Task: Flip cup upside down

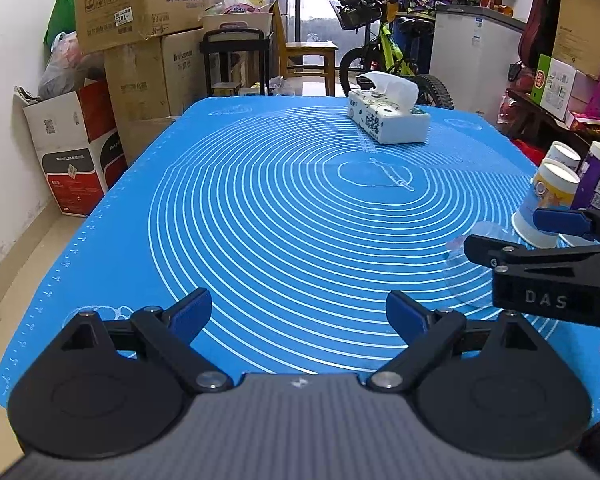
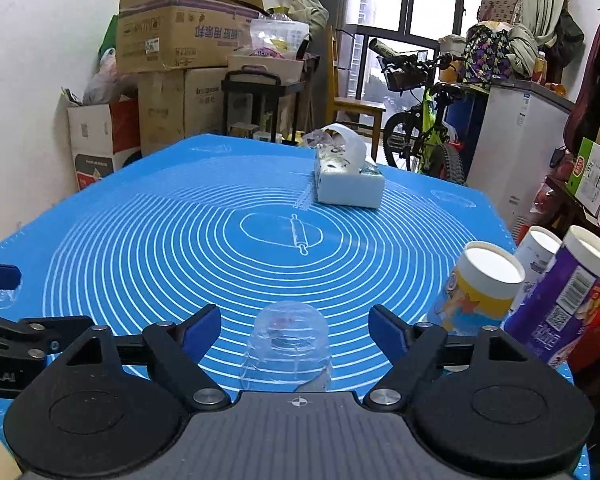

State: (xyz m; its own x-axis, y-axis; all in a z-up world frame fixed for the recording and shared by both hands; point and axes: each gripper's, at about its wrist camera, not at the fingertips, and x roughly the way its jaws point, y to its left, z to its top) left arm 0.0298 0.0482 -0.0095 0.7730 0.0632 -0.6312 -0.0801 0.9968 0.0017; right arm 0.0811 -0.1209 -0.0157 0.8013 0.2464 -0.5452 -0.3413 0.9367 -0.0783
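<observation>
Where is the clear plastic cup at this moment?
In the right wrist view, the clear cup stands on the blue mat between the open right hand-held gripper, left of the yellow paper cup.

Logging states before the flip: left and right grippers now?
Left gripper: open, empty, over the mat.
Right gripper: open, straddling the clear cup, pads not touching it.

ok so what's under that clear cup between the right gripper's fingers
The clear cup sits mouth-down on the blue mat, whose white rings show through its wall. Nothing else is visible inside. Its near rim is hidden behind the open right gripper.
</observation>
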